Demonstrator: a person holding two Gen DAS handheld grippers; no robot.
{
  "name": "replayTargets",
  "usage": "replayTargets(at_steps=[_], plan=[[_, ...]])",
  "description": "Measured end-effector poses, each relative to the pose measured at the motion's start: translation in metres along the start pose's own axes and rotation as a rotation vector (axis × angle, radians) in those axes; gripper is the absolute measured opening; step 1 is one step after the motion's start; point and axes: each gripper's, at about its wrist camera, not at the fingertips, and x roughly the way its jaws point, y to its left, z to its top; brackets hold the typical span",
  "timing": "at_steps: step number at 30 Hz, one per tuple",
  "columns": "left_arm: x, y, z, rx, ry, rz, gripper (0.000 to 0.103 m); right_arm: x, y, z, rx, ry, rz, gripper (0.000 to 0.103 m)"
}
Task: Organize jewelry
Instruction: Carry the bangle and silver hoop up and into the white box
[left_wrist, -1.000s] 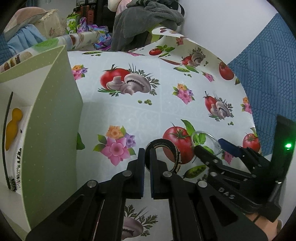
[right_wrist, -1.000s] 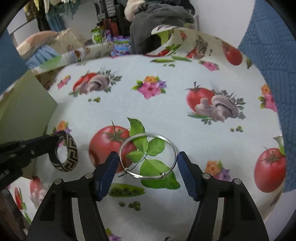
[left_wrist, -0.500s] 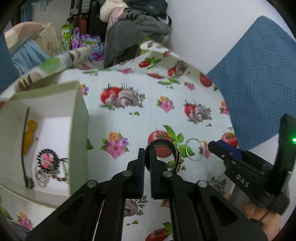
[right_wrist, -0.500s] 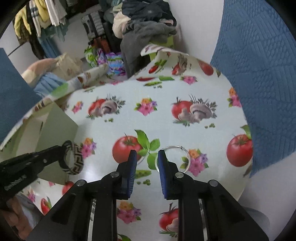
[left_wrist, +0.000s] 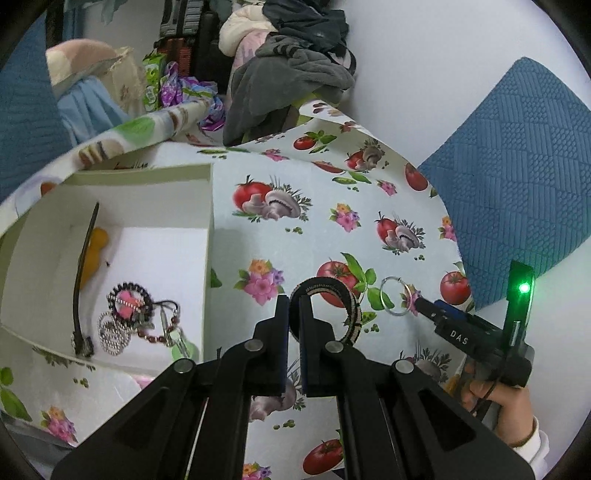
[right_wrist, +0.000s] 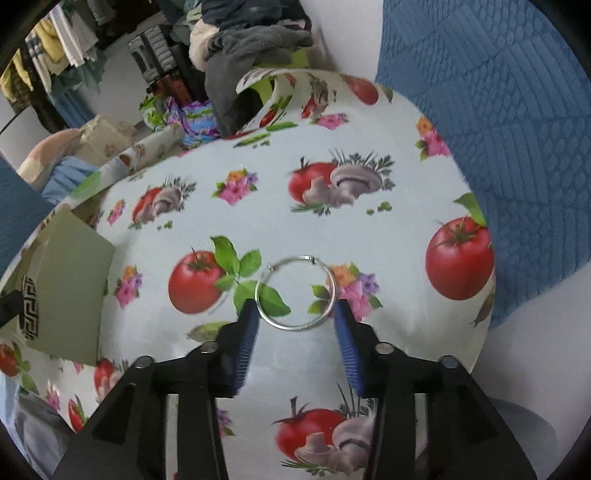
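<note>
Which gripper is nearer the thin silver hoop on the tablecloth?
Right. The right gripper straddles the silver hoop, its jaws opening with the hoop's near edge between the pads, no press visible. The left gripper is off to the side, shut on the patterned bangle.

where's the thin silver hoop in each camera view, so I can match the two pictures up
Left wrist: silver hoop lies right of centre on the tablecloth, just ahead of the right gripper.
Right wrist: hoop sits at centre, between the opening blue fingers, unpinched.
Shared landmark: the tomato with green leaves left of it.
</note>
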Motion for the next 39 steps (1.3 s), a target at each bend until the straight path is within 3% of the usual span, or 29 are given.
replayTargets(at_steps=[1, 11, 16, 17, 22, 31, 39], plan=[[0.001, 0.002, -0.002, -0.006, 0.001, 0.001, 0.004, 0.005, -0.001, -0.001, -0.001, 0.013, -0.001, 0.068], [0.008, 0.004, -0.009, -0.003, 0.025, 0.030, 0.004, 0.052, 0.010, 0.005, -0.065, 0.067, -0.042, 0.074], [0.009, 0.007, -0.009, -0.008, 0.027, 0.043, 0.004, 0.062, 0.020, 0.003, -0.135, 0.071, -0.092, 0.073], [0.009, 0.008, -0.009, -0.008, 0.027, 0.045, 0.004, 0.062, 0.023, 0.002, -0.153, 0.063, -0.103, 0.066], [0.007, 0.007, -0.008, -0.007, 0.030, 0.049, 0.004, 0.060, 0.022, 0.003, -0.141, 0.067, -0.098, 0.065], [-0.012, 0.003, 0.013, 0.018, 0.019, 0.044, 0.004, -0.004, 0.029, 0.031, -0.095, -0.010, -0.083, 0.065], [-0.060, 0.012, 0.056, 0.040, -0.039, 0.057, 0.004, -0.090, 0.079, 0.085, -0.145, -0.120, -0.028, 0.065]])
